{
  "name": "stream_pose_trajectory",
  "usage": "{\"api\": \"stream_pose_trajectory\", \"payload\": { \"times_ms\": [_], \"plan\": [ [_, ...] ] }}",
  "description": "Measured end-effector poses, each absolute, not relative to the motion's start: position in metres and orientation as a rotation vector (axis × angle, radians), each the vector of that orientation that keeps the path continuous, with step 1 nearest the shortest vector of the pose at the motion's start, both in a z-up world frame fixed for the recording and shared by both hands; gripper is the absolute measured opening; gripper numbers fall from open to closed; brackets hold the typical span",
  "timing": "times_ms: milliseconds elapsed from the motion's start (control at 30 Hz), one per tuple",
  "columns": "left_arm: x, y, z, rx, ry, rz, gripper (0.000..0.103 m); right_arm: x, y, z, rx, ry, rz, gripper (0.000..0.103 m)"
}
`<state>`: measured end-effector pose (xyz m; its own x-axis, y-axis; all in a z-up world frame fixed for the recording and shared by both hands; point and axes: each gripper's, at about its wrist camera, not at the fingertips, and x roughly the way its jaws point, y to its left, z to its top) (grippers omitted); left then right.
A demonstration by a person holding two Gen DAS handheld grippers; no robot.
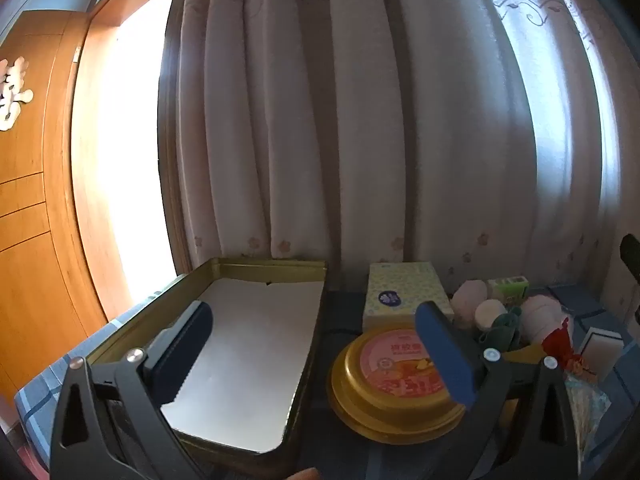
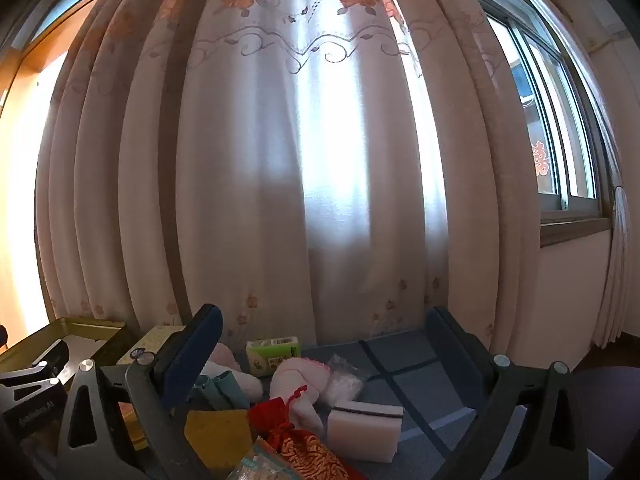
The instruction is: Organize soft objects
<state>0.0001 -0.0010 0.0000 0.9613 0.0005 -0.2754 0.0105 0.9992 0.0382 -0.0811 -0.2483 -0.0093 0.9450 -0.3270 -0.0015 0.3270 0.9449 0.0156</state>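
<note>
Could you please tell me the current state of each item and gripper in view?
Left gripper: open, holding nothing.
Right gripper: open, holding nothing.
Gold tin: lid off, only a white liner inside.
Round gold container: lid on.
Red pouch: drawstring tied shut.
White sponge: lying flat.

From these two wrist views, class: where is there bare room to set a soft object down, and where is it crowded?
Free: the pale floor of the gold rectangular tin, bounded by its walls; also the blue checked cloth right of the white sponge block. Crowded: the pile around the red embroidered pouch, yellow sponge and pink towel roll.
</note>
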Motion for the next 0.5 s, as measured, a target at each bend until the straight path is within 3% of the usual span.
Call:
{"api": "stream_pose_trajectory", "payload": {
  "times_ms": [500],
  "plan": [
    [-0.007,-0.008,-0.002,0.028,0.283,-0.016,0.103,-0.082,-0.248,-0.009,0.022,0.007,-0.353,0.102]
  ]
}}
